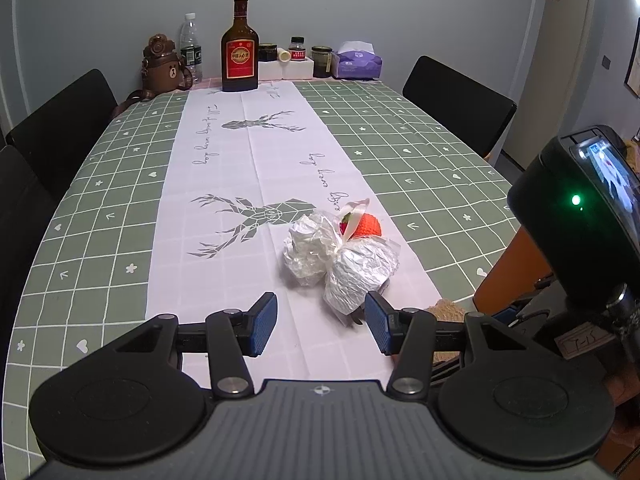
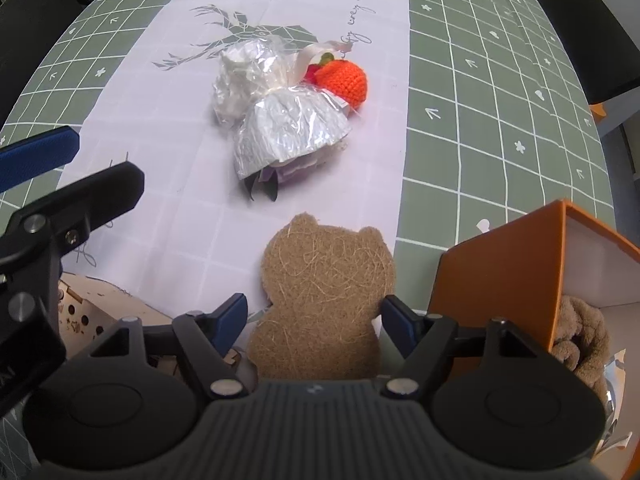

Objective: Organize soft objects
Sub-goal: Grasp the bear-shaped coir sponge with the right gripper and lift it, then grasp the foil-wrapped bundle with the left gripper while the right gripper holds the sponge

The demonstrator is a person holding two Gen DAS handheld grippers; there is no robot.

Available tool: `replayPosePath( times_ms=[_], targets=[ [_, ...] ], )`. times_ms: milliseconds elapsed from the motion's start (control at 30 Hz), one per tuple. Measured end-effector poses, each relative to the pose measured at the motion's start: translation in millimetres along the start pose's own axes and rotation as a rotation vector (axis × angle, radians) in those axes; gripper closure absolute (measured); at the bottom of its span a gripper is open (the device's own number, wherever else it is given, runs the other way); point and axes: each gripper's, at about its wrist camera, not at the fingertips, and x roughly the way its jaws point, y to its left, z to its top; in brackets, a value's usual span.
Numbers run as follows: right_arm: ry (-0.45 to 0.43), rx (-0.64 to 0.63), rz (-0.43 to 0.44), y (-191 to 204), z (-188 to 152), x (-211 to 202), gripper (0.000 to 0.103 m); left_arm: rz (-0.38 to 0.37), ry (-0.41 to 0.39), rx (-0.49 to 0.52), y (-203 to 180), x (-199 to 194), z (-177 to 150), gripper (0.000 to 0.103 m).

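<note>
Brown and fibrous, the bear-shaped pad (image 2: 324,300) lies flat on the white runner (image 2: 180,220) near the table's edge, directly under the right gripper (image 2: 314,318). Its long axis runs from six to twelve o'clock in the right wrist view, ears pointing away toward twelve, body toward the camera. The blue fingers (image 2: 230,318) stand at nine and three o'clock of the pad's waist. The three o'clock finger sits right against the pad's edge, while the nine o'clock one shows a sliver of cloth between itself and the pad. The right gripper is wide apart and holds nothing; whether the pad is already level with the fingers cannot be told.

At one to two o'clock of the pad stands an orange box (image 2: 500,276), just beside it, with a furry brown toy (image 2: 580,340) showing at its open side. That looks like the likely place for soft things, so the right hand is the nearer one for this move.

The left gripper (image 1: 320,322) is also parted and empty. A crinkled plastic-wrapped bundle (image 1: 340,260) lies at twelve to one o'clock of it, its near end just beside the right-hand finger. An orange knitted ball (image 1: 368,226) rests touching the bundle's far side.
</note>
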Motion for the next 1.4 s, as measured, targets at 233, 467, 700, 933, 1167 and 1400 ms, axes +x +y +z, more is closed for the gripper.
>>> replayPosePath(
  times_ms=[233, 467, 700, 933, 1167, 1400],
  targets=[
    [0.038, 0.022, 0.009, 0.9, -1.1, -2.0, 0.03, 0.027, -0.022, 0.003, 0.1, -4.6, -1.5, 0.045],
    [0.051, 0.071, -0.02, 1.2, 2.7, 7.2, 0.032, 0.031, -0.027, -0.005, 1.2, -7.2, -4.4, 0.044],
    [0.004, 0.042, -0.004, 0.3, 2.4, 5.7, 0.038, 0.022, -0.015, -0.025, 6.3, -4.5, -6.3, 0.044],
    [-0.106, -0.075, 0.001, -0.4, 1.2, -18.6, 0.038, -0.023, -0.019, -0.041, 5.5, -1.9, 1.7, 0.039],
    [-0.249, -0.115, 0.012, -21.0, 15.7, -50.9, 0.038, -0.076, 0.013, -0.138, 5.8, 17.4, 26.3, 0.026],
    [-0.358, -0.095, 0.015, -44.9, 38.0, -60.4, 0.038, -0.071, 0.11, -0.288, 12.2, 55.4, 51.3, 0.026]
  ],
)
